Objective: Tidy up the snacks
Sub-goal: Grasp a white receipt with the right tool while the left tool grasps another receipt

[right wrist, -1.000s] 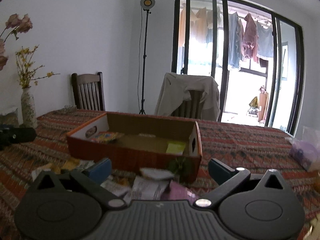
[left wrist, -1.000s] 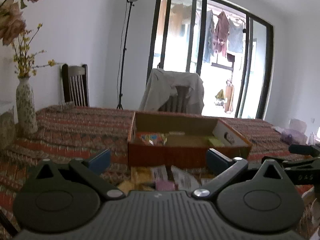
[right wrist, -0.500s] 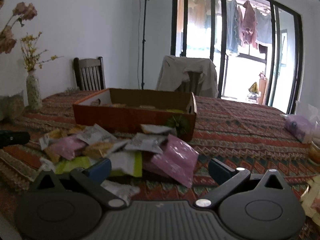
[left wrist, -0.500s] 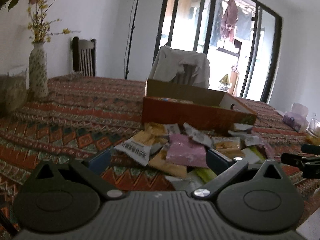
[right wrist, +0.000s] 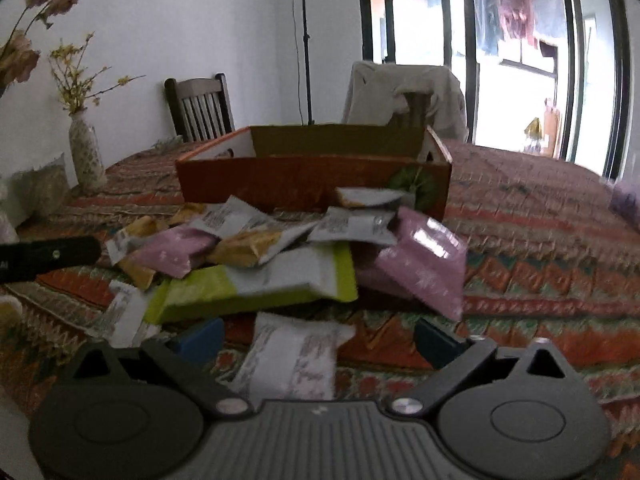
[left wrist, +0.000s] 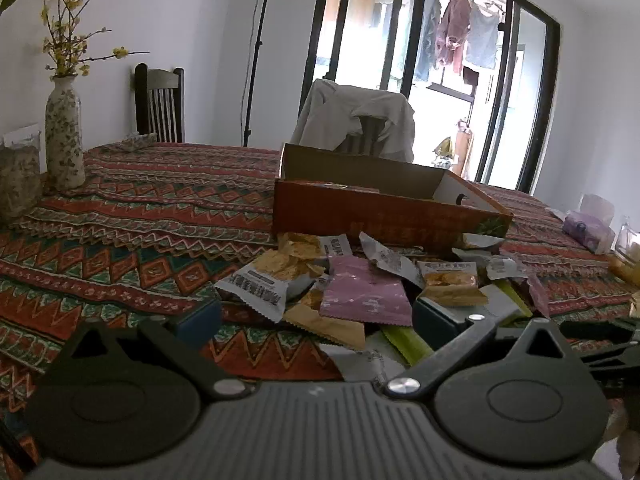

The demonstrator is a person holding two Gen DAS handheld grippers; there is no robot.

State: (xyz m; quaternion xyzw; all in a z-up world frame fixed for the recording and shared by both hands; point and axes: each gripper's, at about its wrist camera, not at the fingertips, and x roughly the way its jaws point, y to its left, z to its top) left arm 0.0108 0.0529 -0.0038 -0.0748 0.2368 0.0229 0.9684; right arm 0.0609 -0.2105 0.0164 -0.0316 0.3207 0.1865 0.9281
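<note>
We found the snack packets [right wrist: 256, 256] heaped loosely on the patterned tablecloth [left wrist: 132, 216], just in front of the orange cardboard box [right wrist: 312, 178]. We judged them light, soft and crinkly, with glossy film likely to slip between pads. The contents of the yellowish ones looked like crisps or crackers, so we judged them fragile under a hard squeeze. The crimped end seams, or a flat edge standing proud of the heap, seemed to us the soundest places to take hold.

The white packet [right wrist: 292, 360] lay flat and apart from the heap, nearest the right gripper [right wrist: 320, 340]. Its jaws had just been closing but stood wide. The packet lay between the fingers, which did not press on it. We judged its near short edge the likeliest hold.

The left gripper [left wrist: 316, 320] also stood open and empty, low over the heap's near side, with a pink packet [left wrist: 366, 296] and a tan one [left wrist: 324, 322] just ahead.

In appearance the packets were pink, white with printed labels, yellow-orange, and one larger lime-and-white pack [right wrist: 256, 284], overlapping at odd angles. We could not see what lay inside the box.
</note>
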